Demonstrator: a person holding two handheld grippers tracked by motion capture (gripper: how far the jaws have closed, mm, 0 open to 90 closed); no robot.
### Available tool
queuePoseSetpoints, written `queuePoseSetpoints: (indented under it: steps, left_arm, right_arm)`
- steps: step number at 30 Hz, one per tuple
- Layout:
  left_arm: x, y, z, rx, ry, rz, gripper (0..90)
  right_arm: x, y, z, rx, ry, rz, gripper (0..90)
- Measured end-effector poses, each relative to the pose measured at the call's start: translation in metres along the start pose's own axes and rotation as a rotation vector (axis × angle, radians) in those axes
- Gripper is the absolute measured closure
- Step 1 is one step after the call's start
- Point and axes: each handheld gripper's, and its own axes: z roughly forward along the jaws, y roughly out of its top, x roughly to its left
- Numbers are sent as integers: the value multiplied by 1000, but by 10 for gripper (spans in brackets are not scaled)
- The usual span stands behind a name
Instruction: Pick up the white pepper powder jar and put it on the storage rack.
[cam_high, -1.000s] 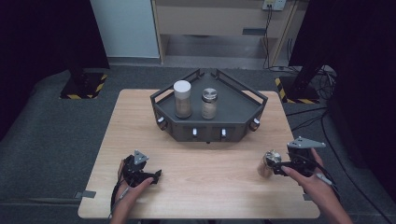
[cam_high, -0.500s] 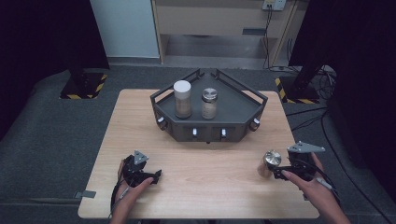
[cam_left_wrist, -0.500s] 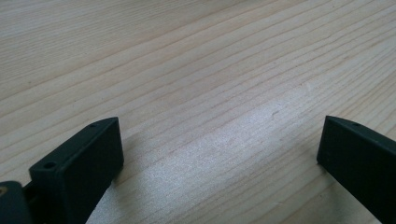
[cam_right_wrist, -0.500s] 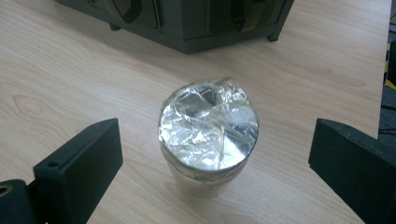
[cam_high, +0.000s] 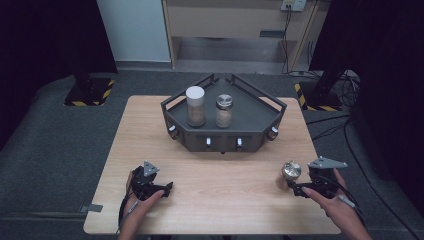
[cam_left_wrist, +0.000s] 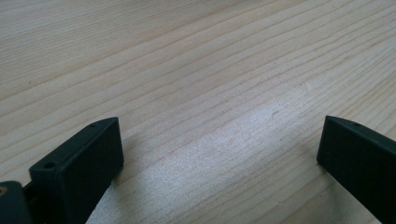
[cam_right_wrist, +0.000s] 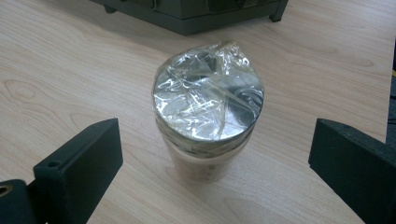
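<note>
My right gripper (cam_right_wrist: 212, 158) stands wide open with a jar (cam_right_wrist: 208, 116) upright on the table (cam_high: 225, 200) ahead of it, between the jaws but touching neither. The jar has a crinkled silvery lid and sits near the table's right front corner, apart from the dark tray (cam_high: 250, 125). That tray holds a white-capped jar (cam_high: 195, 106) and a shaker (cam_high: 224, 110) side by side. My left gripper (cam_left_wrist: 219, 149) rests low over bare wood, jaws spread wide, holding nothing.
</note>
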Motion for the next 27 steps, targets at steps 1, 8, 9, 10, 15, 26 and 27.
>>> queuePoseSetpoints:
  steps: [1, 8, 9, 10, 15, 26, 27]
  left_arm:
    - [0, 0, 0, 0, 0, 0, 0]
    - [0, 0, 0, 0, 0, 0, 0]
    - [0, 0, 0, 0, 0, 0, 0]
    - [0, 0, 0, 0, 0, 0, 0]
    - [0, 0, 0, 0, 0, 0, 0]
    - [0, 0, 0, 0, 0, 0, 0]
    - [0, 0, 0, 0, 0, 0, 0]
  right_arm:
    - [0, -1, 0, 0, 1, 1, 30]
    - [0, -6, 4, 0, 7, 0, 30]
    - [1, -7, 4, 2, 7, 3, 30]
    - [0, -8, 5, 5, 8, 4, 30]
    - [1, -11, 8, 11, 10, 10, 31]
    - [0, -17, 12, 20, 5, 17, 31]
    - [0, -17, 12, 20, 5, 17, 31]
